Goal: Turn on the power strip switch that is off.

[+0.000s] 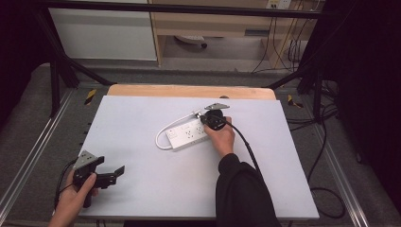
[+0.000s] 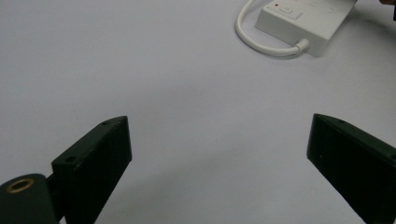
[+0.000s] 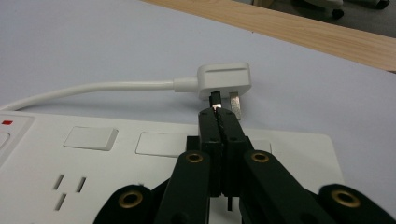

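Looking from the high view, we see a big white table [image 1: 156, 189] with a wooden edge [image 1: 189, 91] at the far side. On the table, a little right of the middle, lies a white power strip [image 1: 187, 135], and its white cable [image 1: 163, 135] makes a loop at the strip's left end.

Our right hand [image 1: 221, 138] holds the right gripper [image 1: 208, 119] over the right end of the strip. In the right gripper view, its two black jaws are pressed together, and their tips touch a dark pin of the white plug [image 3: 225, 80]. We cannot tell if the pin is truly pinched between them or only touched. The plug lies on the table just beyond the strip, its pins toward the gripper.

Our left hand [image 1: 75, 194] holds the left gripper [image 1: 113, 174] near the front left corner of the table, well apart from the strip. Its jaws stand wide apart with nothing between them, over bare table.

Smallest, a red mark [image 2: 277, 6] sits on the strip beside its switch [image 2: 289, 10].
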The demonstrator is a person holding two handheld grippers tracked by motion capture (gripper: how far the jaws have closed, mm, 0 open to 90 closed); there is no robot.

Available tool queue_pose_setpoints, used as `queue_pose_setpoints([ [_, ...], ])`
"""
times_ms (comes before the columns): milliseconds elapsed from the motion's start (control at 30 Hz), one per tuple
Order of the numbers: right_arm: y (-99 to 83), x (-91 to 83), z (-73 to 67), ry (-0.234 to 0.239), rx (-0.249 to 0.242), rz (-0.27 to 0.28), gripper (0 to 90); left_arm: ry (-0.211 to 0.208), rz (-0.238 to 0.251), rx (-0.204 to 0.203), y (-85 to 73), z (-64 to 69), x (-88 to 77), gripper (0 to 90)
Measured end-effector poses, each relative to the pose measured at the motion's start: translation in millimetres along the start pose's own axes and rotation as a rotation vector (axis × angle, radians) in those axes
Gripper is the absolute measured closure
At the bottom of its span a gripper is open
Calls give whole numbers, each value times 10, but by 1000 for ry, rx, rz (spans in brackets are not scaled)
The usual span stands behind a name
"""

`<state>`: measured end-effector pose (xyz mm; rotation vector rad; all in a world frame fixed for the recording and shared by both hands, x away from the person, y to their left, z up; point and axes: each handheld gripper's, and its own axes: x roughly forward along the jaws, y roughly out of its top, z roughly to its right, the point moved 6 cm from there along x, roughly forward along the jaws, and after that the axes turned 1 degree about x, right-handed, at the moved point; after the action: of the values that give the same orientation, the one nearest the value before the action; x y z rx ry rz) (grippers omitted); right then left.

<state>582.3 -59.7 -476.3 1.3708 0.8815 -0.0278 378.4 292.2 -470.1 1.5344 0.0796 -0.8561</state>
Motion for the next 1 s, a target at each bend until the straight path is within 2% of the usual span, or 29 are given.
queue_pose_setpoints([
  [1000, 153, -202, 107, -4, 2, 32, 900, 6, -6, 10, -8, 1, 2, 67],
])
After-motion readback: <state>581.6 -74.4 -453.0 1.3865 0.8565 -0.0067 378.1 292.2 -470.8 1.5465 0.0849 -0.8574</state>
